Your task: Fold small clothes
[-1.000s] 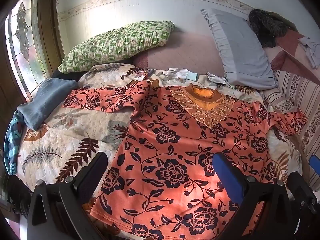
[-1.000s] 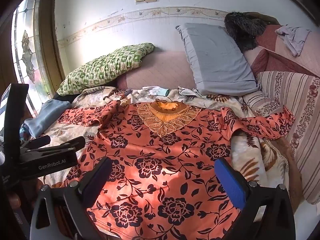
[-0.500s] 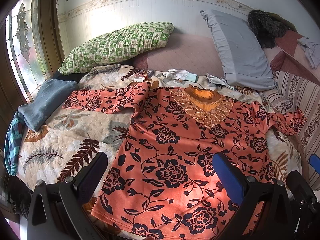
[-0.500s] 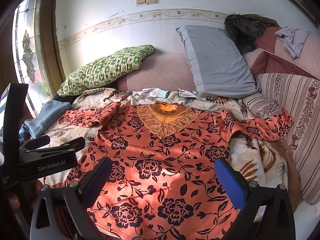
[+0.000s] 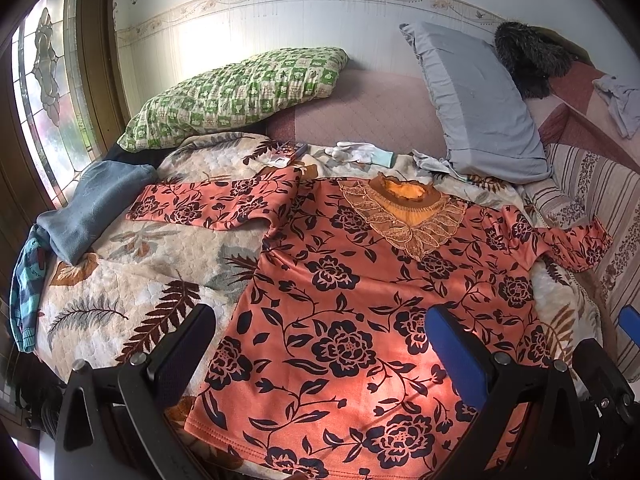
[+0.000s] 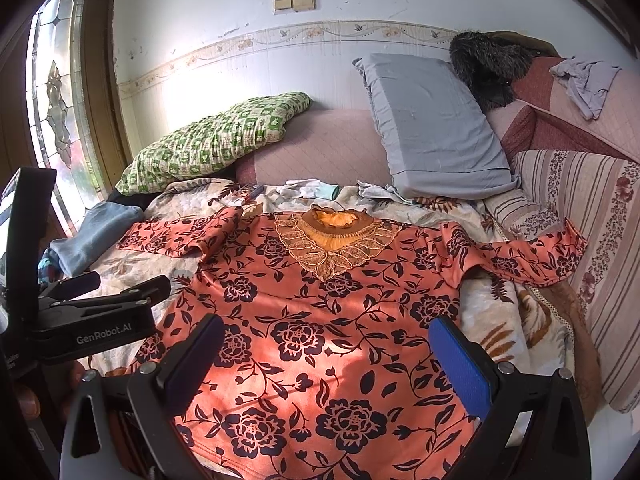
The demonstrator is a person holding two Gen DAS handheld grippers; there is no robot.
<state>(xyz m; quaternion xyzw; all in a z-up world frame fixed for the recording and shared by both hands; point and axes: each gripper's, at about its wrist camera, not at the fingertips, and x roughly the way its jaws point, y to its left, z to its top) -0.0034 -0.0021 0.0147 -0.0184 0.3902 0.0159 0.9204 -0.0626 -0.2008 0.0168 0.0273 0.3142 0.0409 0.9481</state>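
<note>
An orange top with a black flower print (image 5: 360,300) lies spread flat, front up, on the leaf-patterned bedspread (image 5: 132,280), both sleeves out to the sides and its gold lace collar (image 5: 404,216) at the far end. It also fills the right wrist view (image 6: 320,320). My left gripper (image 5: 320,344) is open and empty, above the top's lower left part. My right gripper (image 6: 326,360) is open and empty, above the hem. The left gripper also shows at the left of the right wrist view (image 6: 96,292).
A green checked pillow (image 5: 240,92) and a grey pillow (image 5: 480,108) lean at the back wall. Folded blue cloth (image 5: 92,208) lies at the left edge. A white glove (image 5: 360,152) and a small box (image 5: 286,152) lie beyond the collar. A striped cushion (image 6: 592,248) borders the right.
Both grippers have drawn back and tilted up slightly, so more wall shows. The top has not moved.
</note>
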